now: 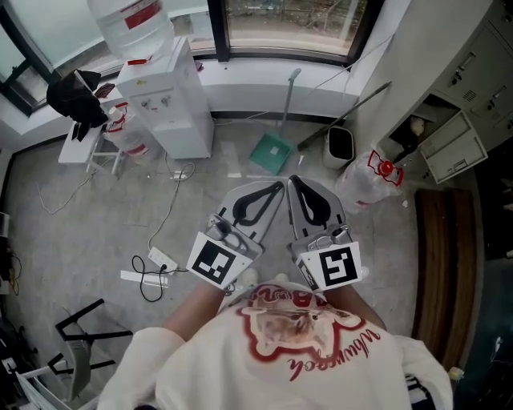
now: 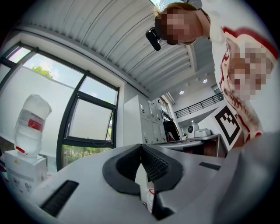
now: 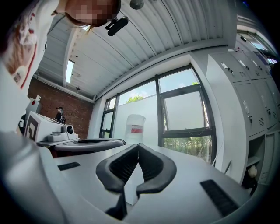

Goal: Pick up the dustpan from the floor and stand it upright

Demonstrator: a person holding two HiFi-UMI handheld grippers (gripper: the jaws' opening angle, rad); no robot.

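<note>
Left gripper (image 1: 278, 189) and right gripper (image 1: 293, 181) side by side over the middle of the floor (image 1: 88, 232), tips close to each other; jaws of each pressed together, pinching nothing, as shown in both gripper views.

Green dustpan (image 1: 271, 152) just beyond the tips, at the floor's far edge below the window (image 1: 288, 24); pan down on the floor, long grey handle (image 1: 290, 94) rising across the white ledge; apart from both grippers.

Just right of the pan, and to the side of the line from tips to pan: dark pole (image 1: 345, 116) slanting toward the wall; black bin (image 1: 341, 144); clear water jug (image 1: 367, 180) with red cap.

At the far left edge, water dispenser (image 1: 168, 104) with a bottle on top; white power strip (image 1: 163, 260) with loose cables on the floor's left part; black chair frame (image 1: 80, 332) at the near left corner; grey lockers (image 1: 469, 88) along the right edge.
</note>
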